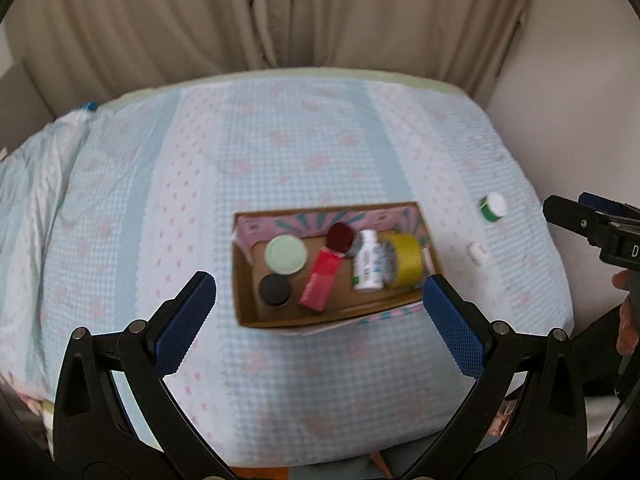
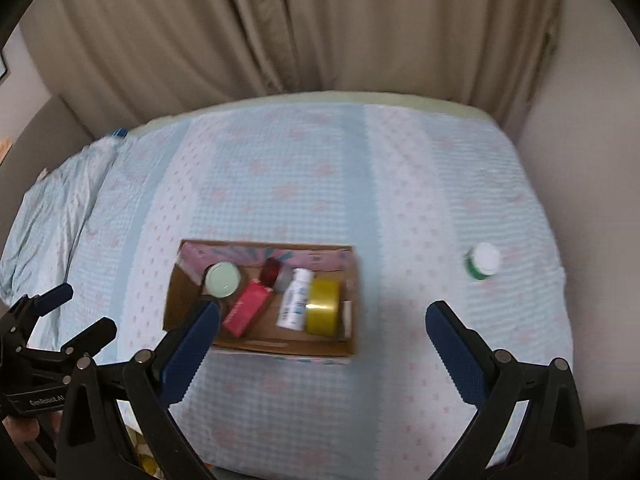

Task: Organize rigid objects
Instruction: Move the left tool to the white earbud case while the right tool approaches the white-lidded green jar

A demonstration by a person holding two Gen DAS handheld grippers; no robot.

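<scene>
Bed with soft quilted cover, curtain behind. Cardboard box mid-bed holds most items; green bottle and small white cap lie outside, to its right. Left hand-held gripper and right hand-held gripper: jaws apart, empty. Risk: bottle rolls on soft cover if nudged.

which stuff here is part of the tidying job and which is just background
Job:
- open cardboard box holding a yellow tape roll, white bottle, red carton
- green bottle with white cap, out on the bedcover
- small white cap, also out

Background:
- blue checked bedcover
- beige curtain
</scene>
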